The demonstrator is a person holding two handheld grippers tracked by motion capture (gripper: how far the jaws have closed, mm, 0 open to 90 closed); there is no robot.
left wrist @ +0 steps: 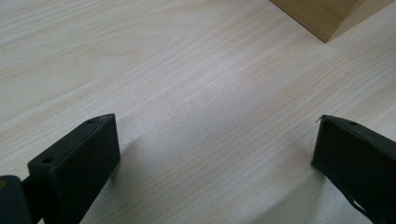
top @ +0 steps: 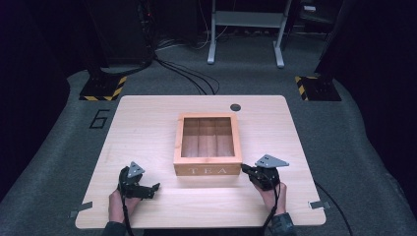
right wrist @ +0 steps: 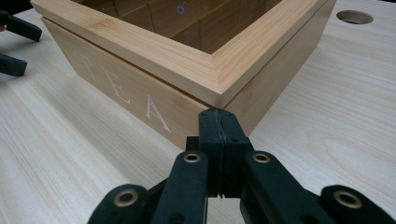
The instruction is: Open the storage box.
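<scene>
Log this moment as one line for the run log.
left gripper: open, over bare table | right gripper: shut, at tea box front corner | lid: closed

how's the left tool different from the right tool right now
The left tool has its jaws wide apart over bare table; the right tool has its jaws pressed together, empty. The left tool sits clear of the tea box; the right tool's tip is at its front corner. Both are black and hand-held.
</scene>
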